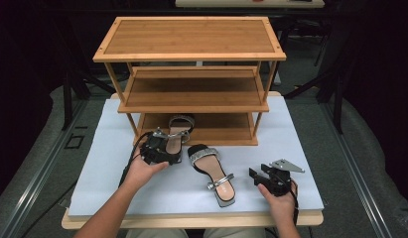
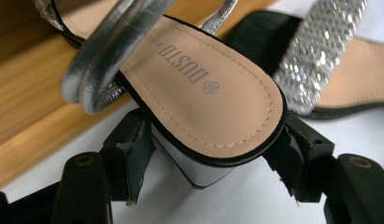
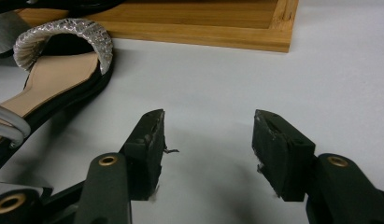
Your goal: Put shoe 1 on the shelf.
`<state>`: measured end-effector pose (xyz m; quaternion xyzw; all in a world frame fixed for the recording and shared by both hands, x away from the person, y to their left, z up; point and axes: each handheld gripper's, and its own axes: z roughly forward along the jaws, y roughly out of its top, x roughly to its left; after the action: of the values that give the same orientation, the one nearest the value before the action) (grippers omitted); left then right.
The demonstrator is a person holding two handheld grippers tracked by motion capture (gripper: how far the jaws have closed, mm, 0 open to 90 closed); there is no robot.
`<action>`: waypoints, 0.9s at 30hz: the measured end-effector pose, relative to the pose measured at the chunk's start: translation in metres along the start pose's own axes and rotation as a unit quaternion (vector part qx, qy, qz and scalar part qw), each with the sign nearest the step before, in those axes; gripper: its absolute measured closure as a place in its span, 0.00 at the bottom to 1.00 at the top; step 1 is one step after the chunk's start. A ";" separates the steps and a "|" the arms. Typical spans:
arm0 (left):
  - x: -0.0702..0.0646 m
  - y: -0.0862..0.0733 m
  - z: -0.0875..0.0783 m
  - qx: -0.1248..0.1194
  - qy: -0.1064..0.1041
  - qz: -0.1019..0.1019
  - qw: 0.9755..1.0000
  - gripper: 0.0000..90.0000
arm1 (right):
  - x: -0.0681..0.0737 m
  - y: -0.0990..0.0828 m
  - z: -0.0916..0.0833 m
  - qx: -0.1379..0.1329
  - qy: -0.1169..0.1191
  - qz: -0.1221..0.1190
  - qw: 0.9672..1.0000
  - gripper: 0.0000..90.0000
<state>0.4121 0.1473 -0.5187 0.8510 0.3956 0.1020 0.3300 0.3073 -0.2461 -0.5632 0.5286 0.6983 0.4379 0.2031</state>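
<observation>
**A:** So why are you gripping that sandal (image 2: 213, 93) by the heel end? Looks like your left gripper (image 2: 213, 163) has its jaws clamped on either side of the back of the sole, toe pointing away at the shoe rack (image 1: 191, 99).

**B:** My guess is that it lets you slide it toe-first onto the bottom shelf (image 1: 216, 128), right at the near edge where it sits now. Your right gripper (image 3: 206, 154) is parked near the right side of the table (image 1: 301, 134), jaws spread wide with nothing in them, probably waiting for the other sandal (image 1: 214, 173) lying in the middle.

**A:** What's the shoe like?

**B:** Black sole, tan insole with a printed logo, silver straps, low block heel. The sparkly toe band shows best on its twin.
</observation>
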 end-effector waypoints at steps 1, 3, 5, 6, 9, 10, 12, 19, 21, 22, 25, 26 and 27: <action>0.001 0.002 0.001 -0.003 0.001 -0.001 1.000 0.38 | 0.000 0.000 0.000 -0.002 0.000 0.002 1.000 0.49; 0.002 0.006 0.004 -0.007 0.004 -0.004 1.000 0.38 | 0.000 0.000 0.000 -0.002 0.000 0.001 1.000 0.49; 0.005 0.009 0.006 -0.005 0.004 -0.006 1.000 0.38 | 0.000 0.000 0.001 -0.008 0.001 0.000 1.000 0.49; 0.007 0.011 0.008 -0.005 0.003 -0.009 1.000 0.38 | 0.000 0.000 0.000 -0.004 0.001 -0.001 1.000 0.49; 0.010 0.014 0.012 -0.010 0.005 -0.016 1.000 0.38 | 0.000 0.000 0.001 -0.007 0.001 -0.001 1.000 0.49; 0.011 0.015 0.013 -0.010 0.004 -0.017 1.000 0.38 | 0.000 0.000 0.000 -0.003 0.001 -0.001 1.000 0.49; 0.012 0.017 0.016 -0.009 0.009 -0.014 1.000 0.38 | 0.000 0.000 0.001 -0.003 0.001 -0.001 1.000 0.49; 0.016 0.023 0.024 -0.009 0.018 -0.006 1.000 0.39 | 0.000 0.000 0.000 -0.003 0.001 -0.002 1.000 0.49; 0.016 0.023 0.027 -0.010 0.020 -0.006 1.000 0.39 | 0.000 -0.001 0.001 -0.008 0.003 -0.002 1.000 0.49; 0.016 0.023 0.028 -0.009 0.021 -0.005 1.000 0.38 | 0.001 0.000 0.000 -0.004 0.002 -0.003 1.000 0.49; 0.017 0.023 0.028 -0.011 0.021 -0.004 1.000 0.38 | 0.001 0.000 0.000 -0.006 0.002 -0.003 1.000 0.49; 0.017 0.023 0.028 -0.011 0.019 -0.005 1.000 0.38 | 0.001 -0.001 0.001 -0.009 0.002 -0.003 1.000 0.49; 0.017 0.023 0.028 -0.010 0.018 -0.006 1.000 0.38 | 0.001 -0.001 0.001 -0.009 0.002 -0.003 1.000 0.49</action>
<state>0.4495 0.1361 -0.5265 0.8431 0.4057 0.1195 0.3321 0.3074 -0.2450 -0.5641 0.5240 0.6963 0.4444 0.2077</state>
